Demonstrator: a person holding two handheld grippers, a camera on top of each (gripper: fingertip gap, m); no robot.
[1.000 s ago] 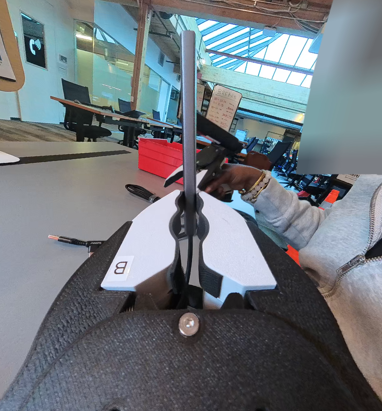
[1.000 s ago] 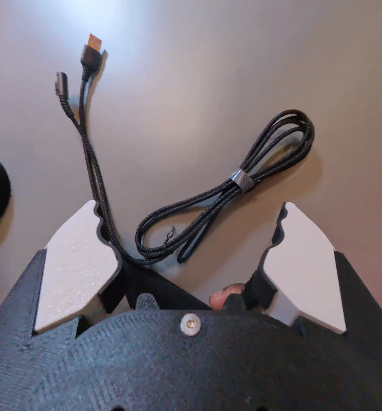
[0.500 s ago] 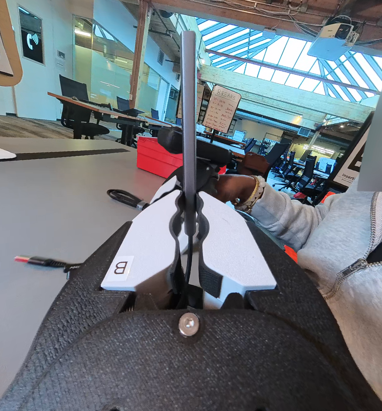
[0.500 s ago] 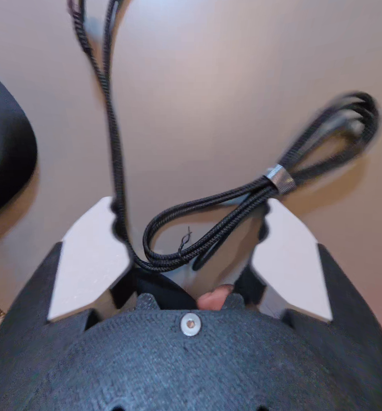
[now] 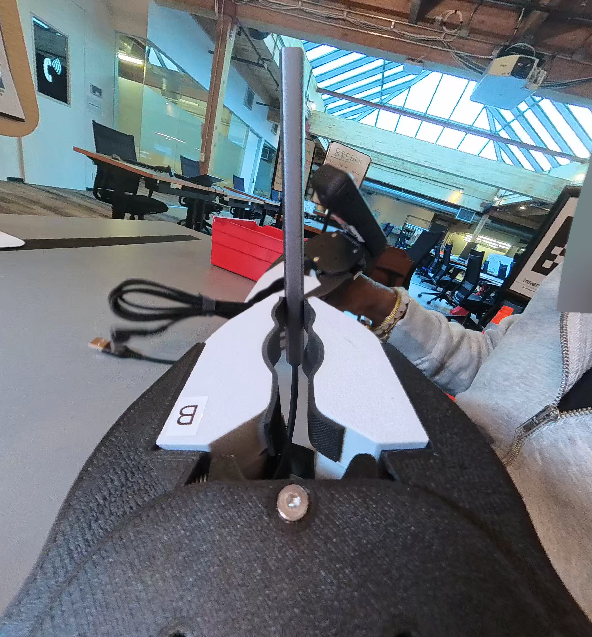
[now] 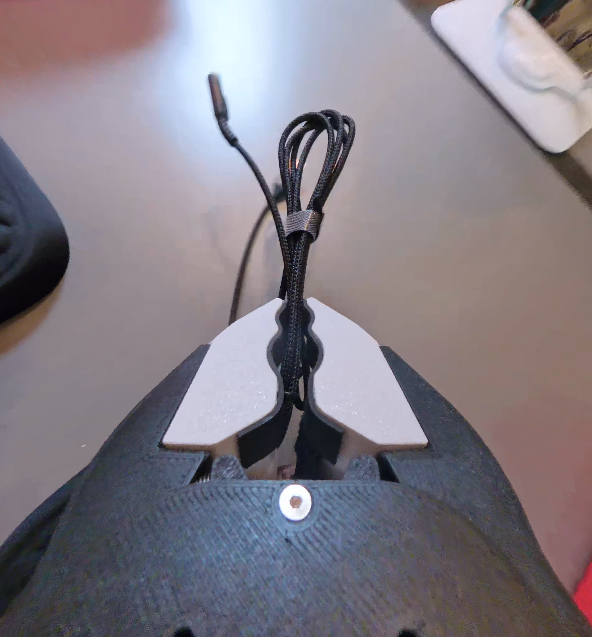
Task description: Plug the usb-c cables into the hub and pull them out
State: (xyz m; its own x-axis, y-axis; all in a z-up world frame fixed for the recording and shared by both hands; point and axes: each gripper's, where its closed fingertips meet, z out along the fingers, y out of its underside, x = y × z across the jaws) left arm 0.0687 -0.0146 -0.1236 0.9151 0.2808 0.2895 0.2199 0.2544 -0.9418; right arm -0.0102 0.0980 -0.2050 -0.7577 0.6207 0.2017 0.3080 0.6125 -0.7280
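Note:
My left gripper (image 5: 292,303) is shut on a slim dark grey hub (image 5: 291,165) and holds it upright, edge on, above the grey table (image 5: 46,396). A thin black lead runs from the hub down between the fingers. My right gripper (image 6: 294,303) is shut on a bundled black braided cable (image 6: 296,275) tied with a grey strap (image 6: 303,225). It holds the bundle off the table; one plug end (image 6: 217,93) sticks up to the left. In the left wrist view the right gripper (image 5: 287,282) shows behind the hub with the cable loop (image 5: 156,303) and a copper-tipped plug (image 5: 99,344).
A red bin (image 5: 246,248) stands on the table behind the grippers. A white base (image 6: 515,76) sits at the top right of the right wrist view. A person's grey sleeve (image 5: 460,344) and hand are at the right. The left gripper's black body (image 6: 8,234) shows at the left. My hands' fingertips stand some 15 cm from each other.
My right gripper went from wide open over the cable lying on the table to shut on the bundle and lifted it. The left gripper kept still, holding the hub.

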